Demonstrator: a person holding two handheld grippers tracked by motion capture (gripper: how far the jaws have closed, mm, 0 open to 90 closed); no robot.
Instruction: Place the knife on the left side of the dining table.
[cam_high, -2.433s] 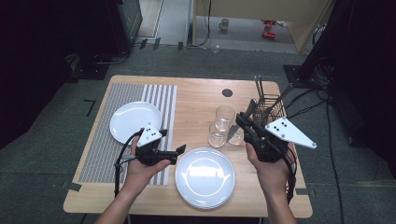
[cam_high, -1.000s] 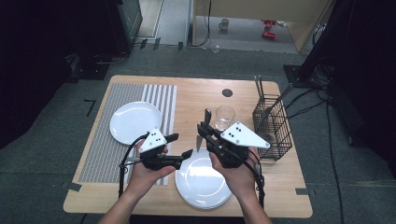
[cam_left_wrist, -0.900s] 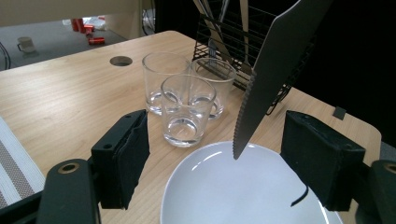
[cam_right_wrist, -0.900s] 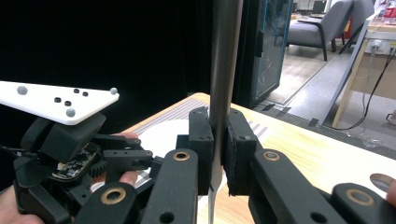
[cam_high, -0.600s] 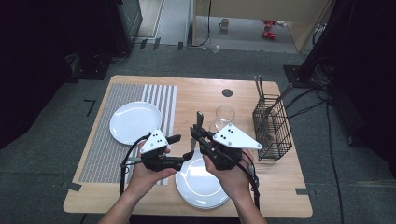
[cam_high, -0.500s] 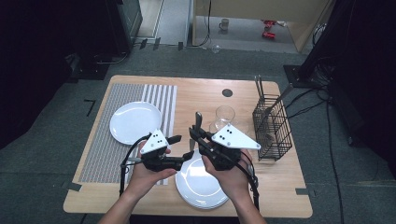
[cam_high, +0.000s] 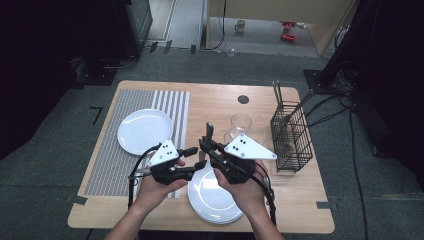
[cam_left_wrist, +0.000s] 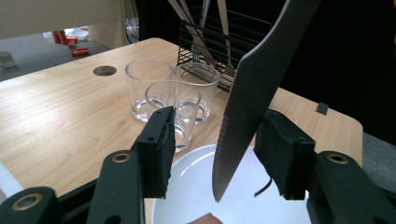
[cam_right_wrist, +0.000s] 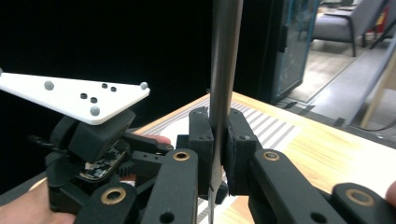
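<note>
Jaws of the right gripper clamp the knife; left jaws closing around its blade.

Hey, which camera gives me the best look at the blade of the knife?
The left gripper view: the knife blade hangs tip down, serrated edge plain, between the left gripper's jaws, which have just been closing but don't press it. The right gripper view shows the knife edge-on in the right gripper. The high view shows just its handle, small.

Wooden table, striped mat, two plates, glasses, wire basket
</note>
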